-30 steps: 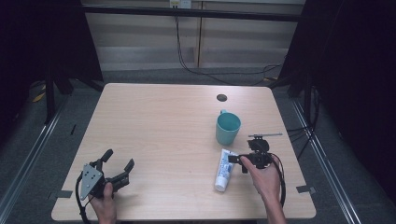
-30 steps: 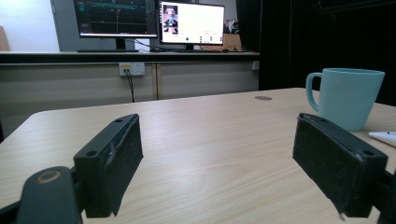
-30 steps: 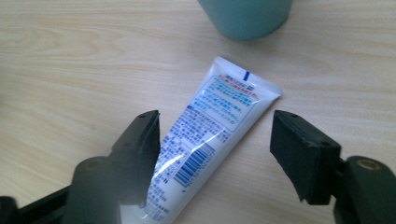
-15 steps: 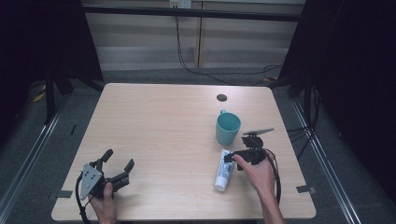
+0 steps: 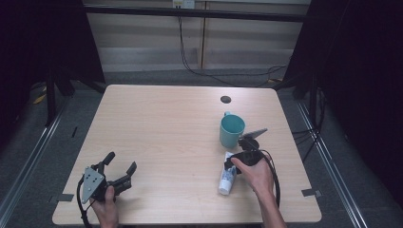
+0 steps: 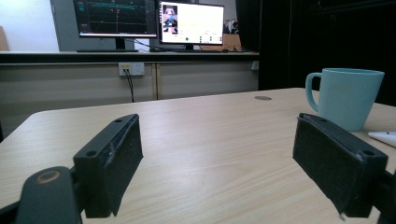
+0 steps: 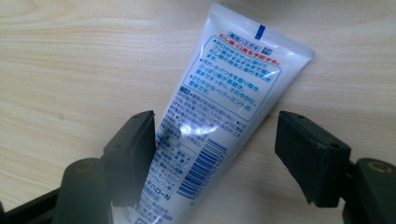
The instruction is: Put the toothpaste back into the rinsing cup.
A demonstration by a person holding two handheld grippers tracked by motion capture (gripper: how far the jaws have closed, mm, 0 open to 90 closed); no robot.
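Observation:
A white toothpaste tube (image 5: 227,175) with blue print lies flat on the table, right of centre near the front. In the right gripper view the tube (image 7: 219,121) runs between the two black jaws. My right gripper (image 7: 215,149) is open and straddles the tube from above, its left jaw against the tube's edge. In the high view the right gripper (image 5: 235,161) sits over the tube's upper end. A teal mug (image 5: 231,130) stands just behind it, also seen as the mug (image 6: 344,97) in the left gripper view. My left gripper (image 5: 121,172) rests open at the front left, holding nothing.
The light wooden table (image 5: 166,128) has a small dark hole (image 5: 225,99) near its back edge. Dark curtains and metal rails flank the table. Monitors (image 6: 149,21) stand on a counter behind it. A cable (image 5: 272,175) trails from the right gripper.
My right gripper has moved left and down from beside the tube onto the tube's upper end. The left gripper has stayed still.

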